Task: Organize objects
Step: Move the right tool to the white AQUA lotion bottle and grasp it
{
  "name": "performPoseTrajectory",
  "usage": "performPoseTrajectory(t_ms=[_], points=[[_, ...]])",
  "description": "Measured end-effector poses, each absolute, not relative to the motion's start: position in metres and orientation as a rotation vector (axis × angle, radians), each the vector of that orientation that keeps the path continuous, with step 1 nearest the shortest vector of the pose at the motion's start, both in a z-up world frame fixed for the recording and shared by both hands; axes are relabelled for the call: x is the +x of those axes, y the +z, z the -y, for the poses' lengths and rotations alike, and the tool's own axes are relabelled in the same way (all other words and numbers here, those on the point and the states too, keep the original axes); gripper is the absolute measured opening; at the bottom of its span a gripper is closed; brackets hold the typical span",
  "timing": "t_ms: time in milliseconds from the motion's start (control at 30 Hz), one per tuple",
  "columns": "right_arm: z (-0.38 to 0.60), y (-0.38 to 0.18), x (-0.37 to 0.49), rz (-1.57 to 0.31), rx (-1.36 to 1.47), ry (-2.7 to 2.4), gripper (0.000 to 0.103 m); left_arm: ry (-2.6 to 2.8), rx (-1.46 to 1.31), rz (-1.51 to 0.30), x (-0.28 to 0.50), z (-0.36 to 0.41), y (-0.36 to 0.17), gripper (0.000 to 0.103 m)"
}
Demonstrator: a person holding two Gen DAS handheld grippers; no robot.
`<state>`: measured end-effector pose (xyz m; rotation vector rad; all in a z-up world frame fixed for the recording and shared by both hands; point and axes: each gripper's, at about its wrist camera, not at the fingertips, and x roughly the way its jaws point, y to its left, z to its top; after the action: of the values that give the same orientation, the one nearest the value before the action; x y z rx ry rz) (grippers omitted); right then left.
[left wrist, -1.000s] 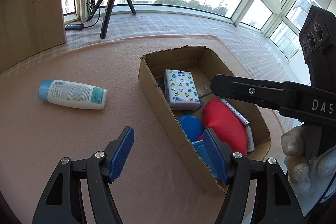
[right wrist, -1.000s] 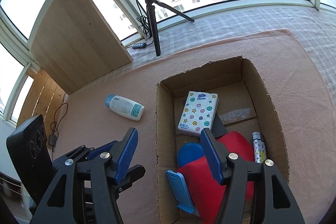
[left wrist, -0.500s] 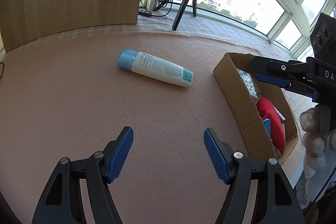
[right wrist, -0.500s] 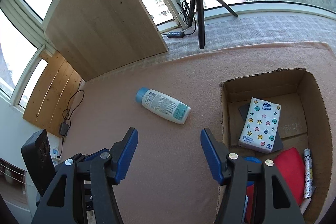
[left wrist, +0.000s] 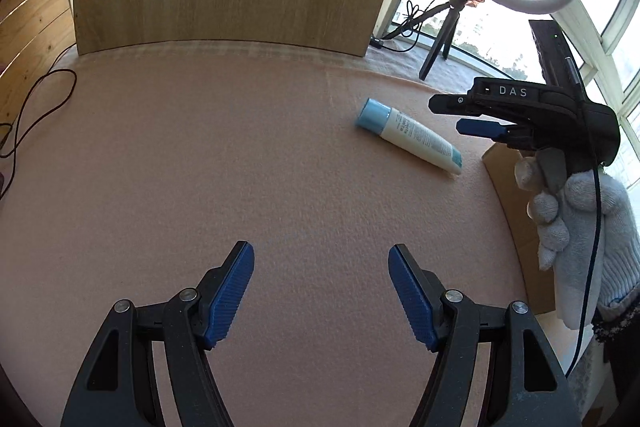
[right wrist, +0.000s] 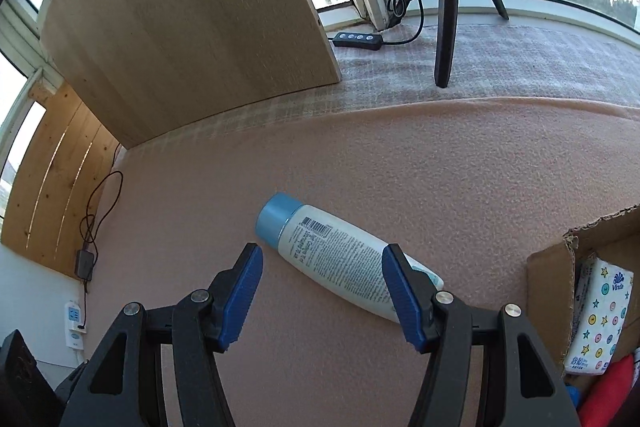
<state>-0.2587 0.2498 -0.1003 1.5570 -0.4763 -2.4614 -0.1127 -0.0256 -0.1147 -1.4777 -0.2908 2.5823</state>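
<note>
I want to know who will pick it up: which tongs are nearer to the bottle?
Right. The right tongs are open just above the bottle, one finger at each side. The left tongs are open over bare blanket, well short of it.

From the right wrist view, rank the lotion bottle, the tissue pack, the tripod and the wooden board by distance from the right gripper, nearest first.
1. Lotion bottle: lying on the pink mat just ahead of the open right gripper.
2. Tissue pack: to the right, inside the cardboard box.
3. Wooden board and tripod: both far back; too close to call.
</note>
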Motion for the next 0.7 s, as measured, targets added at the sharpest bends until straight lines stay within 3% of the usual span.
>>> performPoseTrajectory(t_ms=[167,500,700], points=[[-0.243,-0.115,-0.282,0.553,1.595,-2.459,0.058,2.589,-1.493,0.334,-0.107,0.048,-0.122,0.073],[-0.221,-0.135,-0.297,0.527,1.662,-2.362,0.058,2.6,-1.502,0.371,-0.102,0.074,-0.125,0.073],[-0.202,-0.143,-0.271,0.458,1.694,-2.265,0.041,2.597,-1.5,0.39,-0.101,0.077,-0.126,0.073]])
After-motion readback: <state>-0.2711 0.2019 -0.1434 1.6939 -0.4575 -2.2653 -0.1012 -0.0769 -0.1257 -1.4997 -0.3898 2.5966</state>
